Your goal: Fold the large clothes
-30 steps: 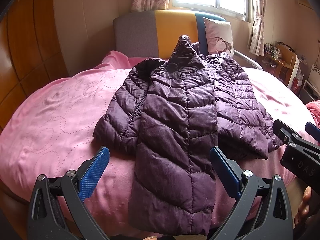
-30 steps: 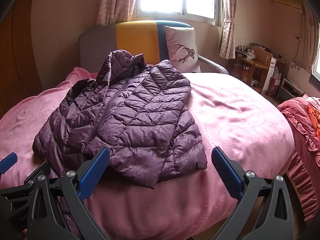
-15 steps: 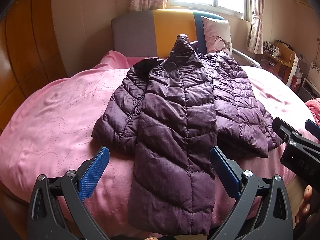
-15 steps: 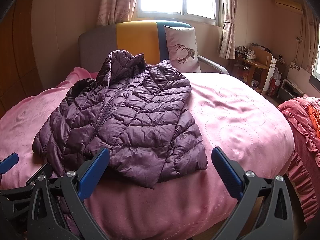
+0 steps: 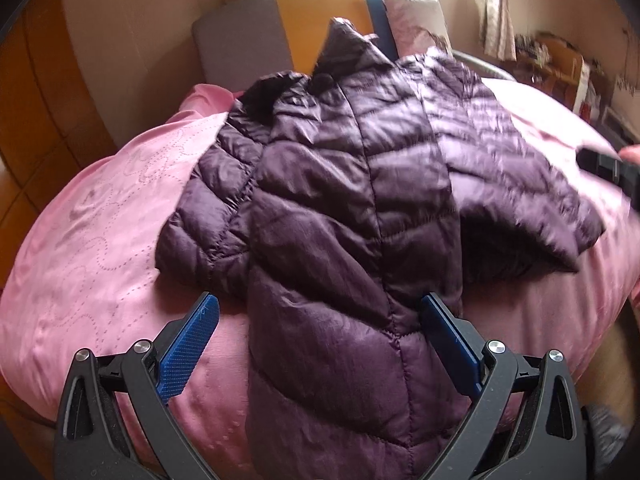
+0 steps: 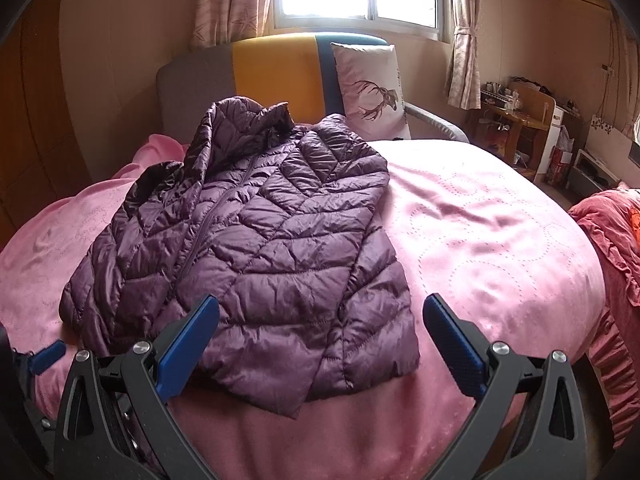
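Note:
A dark purple quilted puffer jacket point(image 5: 352, 208) lies on a pink bedspread point(image 5: 100, 216), collar toward the headboard, with one sleeve folded down over its front and hanging past the near bed edge. My left gripper point(image 5: 320, 316) is open, its blue pads straddling that sleeve without closing on it. In the right wrist view the jacket point(image 6: 256, 248) spreads left of centre. My right gripper point(image 6: 320, 316) is open above the jacket's near hem, with nothing held. The right gripper's black tip point(image 5: 608, 168) shows at the far right of the left wrist view.
A grey, yellow and blue headboard point(image 6: 276, 72) and a deer-print pillow point(image 6: 372, 92) stand behind the jacket. A wooden side table point(image 6: 516, 120) with clutter sits at the right wall. A red ruffled cover point(image 6: 616, 264) hangs at the right. Bare pink bedspread point(image 6: 488, 248) lies right of the jacket.
The left gripper has moved forward and lower, so the sleeve now lies between its pads. The right gripper moved slightly nearer the jacket's hem. Both stay open.

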### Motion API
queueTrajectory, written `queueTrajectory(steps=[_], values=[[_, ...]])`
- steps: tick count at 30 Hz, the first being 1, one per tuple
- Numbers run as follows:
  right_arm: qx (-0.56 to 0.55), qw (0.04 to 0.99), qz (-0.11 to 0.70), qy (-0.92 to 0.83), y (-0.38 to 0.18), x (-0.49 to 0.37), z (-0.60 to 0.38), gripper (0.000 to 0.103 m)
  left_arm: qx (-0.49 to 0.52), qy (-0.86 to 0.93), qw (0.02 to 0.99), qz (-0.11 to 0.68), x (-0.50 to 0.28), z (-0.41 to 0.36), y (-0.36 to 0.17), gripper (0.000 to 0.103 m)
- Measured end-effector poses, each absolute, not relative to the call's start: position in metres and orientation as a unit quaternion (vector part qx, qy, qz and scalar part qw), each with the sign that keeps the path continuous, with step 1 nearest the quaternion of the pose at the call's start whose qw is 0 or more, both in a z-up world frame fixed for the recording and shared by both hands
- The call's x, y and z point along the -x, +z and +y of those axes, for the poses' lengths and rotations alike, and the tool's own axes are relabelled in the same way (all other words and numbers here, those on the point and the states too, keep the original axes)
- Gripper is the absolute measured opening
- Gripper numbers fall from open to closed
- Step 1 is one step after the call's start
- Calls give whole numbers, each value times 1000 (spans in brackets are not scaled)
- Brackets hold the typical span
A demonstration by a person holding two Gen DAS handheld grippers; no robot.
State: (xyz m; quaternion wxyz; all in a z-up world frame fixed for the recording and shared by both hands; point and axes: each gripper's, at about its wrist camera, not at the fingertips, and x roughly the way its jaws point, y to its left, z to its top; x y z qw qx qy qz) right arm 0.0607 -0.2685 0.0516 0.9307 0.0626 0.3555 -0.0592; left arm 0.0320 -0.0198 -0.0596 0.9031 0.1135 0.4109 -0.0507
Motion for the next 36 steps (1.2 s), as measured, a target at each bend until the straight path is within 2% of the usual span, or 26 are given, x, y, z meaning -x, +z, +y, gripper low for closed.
queueTrajectory(steps=[2,4,5,7,9,10,11,12,13,14,16,19,26,31,36], values=[[-64,927,367,-46,45,-81,-270,101,-125,-54,902,411,-33,-22,-68,92],[-64,921,382,-30,36,-102,-268,98,-125,-67,898,416,-35,-21,-73,75],[-66,918,390,-20,32,-112,-266,95,-119,-76,897,418,-36,-19,-74,71],[-61,911,409,3,20,-133,-259,95,-106,-94,898,416,-35,-14,-72,51],[-48,898,435,40,4,-150,-246,91,-85,-113,899,415,-35,-7,-68,36],[-35,893,445,53,-3,-156,-239,78,-61,-130,898,415,-35,0,-63,28],[-17,890,452,60,-9,-159,-233,64,-42,-142,898,414,-35,7,-59,25],[1,889,453,65,-12,-161,-228,58,-25,-149,897,416,-37,15,-55,22],[15,890,451,72,-12,-161,-225,43,-9,-152,896,416,-40,23,-50,19],[22,891,446,77,-9,-159,-224,26,3,-151,897,415,-42,30,-45,19],[12,896,437,81,5,-155,-236,17,42,-150,901,405,-50,55,-27,17],[-5,914,401,67,37,-147,-268,12,94,-129,910,384,-70,96,3,17],[3,934,344,-94,79,-172,-372,10,123,-25,930,345,-138,172,42,17],[-13,914,352,-203,75,-212,-453,10,162,65,916,361,-196,228,43,17],[-32,889,372,-265,66,-237,-511,11,140,136,901,387,-245,255,42,17]])
